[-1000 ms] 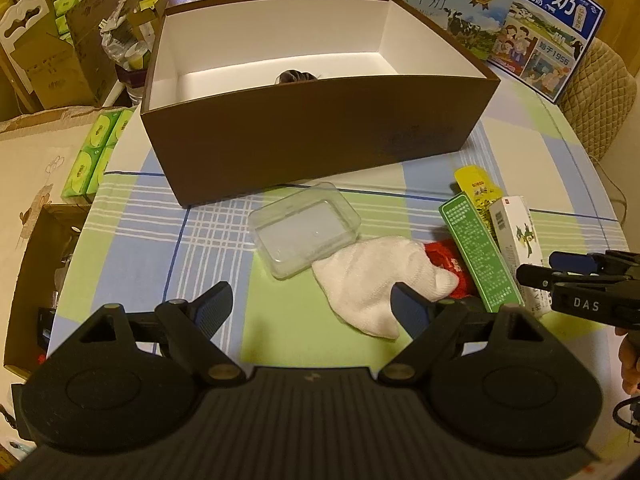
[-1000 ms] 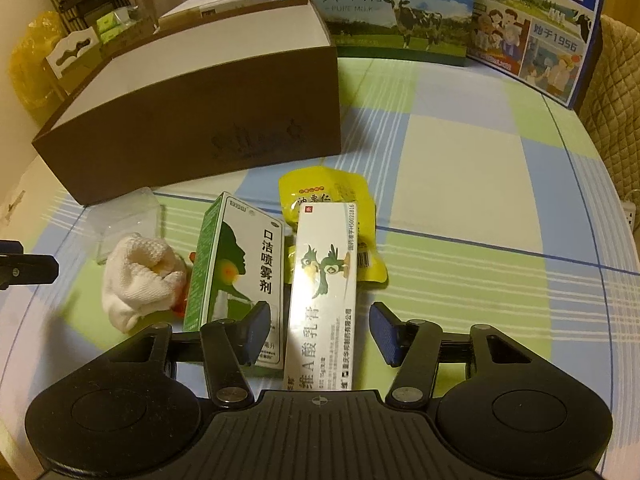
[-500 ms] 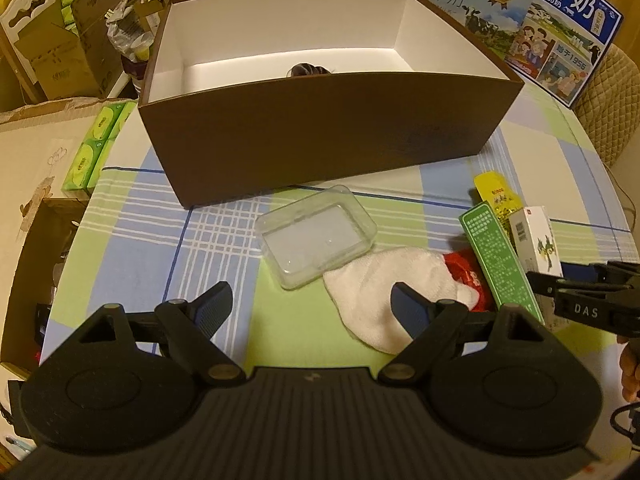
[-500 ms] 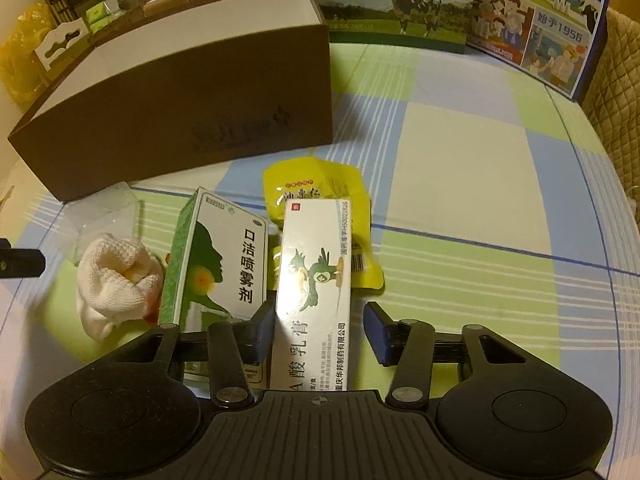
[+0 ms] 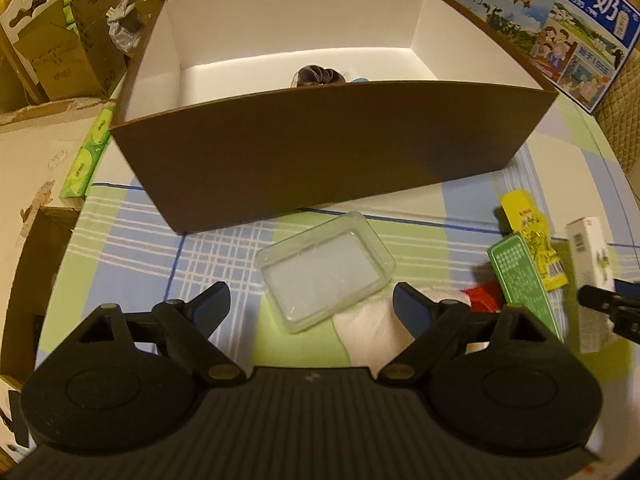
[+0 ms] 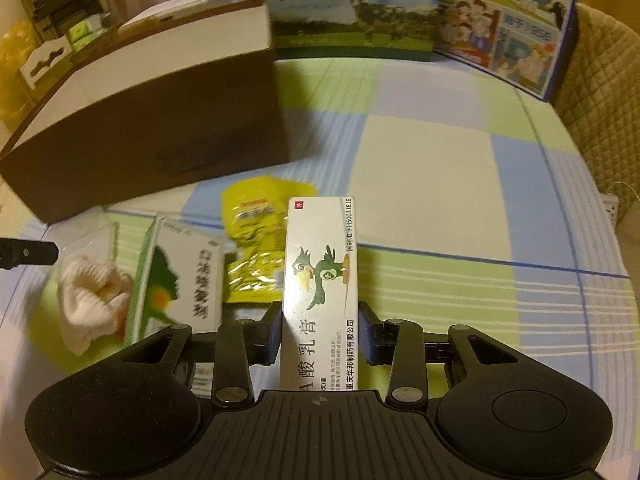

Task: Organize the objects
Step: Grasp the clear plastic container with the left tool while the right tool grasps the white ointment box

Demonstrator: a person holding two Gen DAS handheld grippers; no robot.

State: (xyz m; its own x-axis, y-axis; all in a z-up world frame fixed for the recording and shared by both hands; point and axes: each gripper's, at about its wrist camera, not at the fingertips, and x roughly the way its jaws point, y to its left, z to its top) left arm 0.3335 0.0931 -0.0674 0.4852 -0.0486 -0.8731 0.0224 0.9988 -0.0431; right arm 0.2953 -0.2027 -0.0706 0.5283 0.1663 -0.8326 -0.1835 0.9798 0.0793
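My right gripper is closing on a white ointment box, pads pressed against its long sides near the lower end. Left of that box lie a green-and-white spray box, a yellow sachet and a white cloth. My left gripper is open just above a clear plastic tray, with the cloth under its right finger. A red packet peeks out beside the cloth. The big brown box stands behind, with a dark object inside.
Milk cartons stand along the table's back edge. Cardboard boxes and green tissue packs crowd the left side, off the table. A quilted chair back is at the right. The checked tablecloth lies bare to the right.
My right gripper's jaws closed onto the white ointment box and the view has shifted with it. My left gripper moved forward and lower toward the clear tray, still open.
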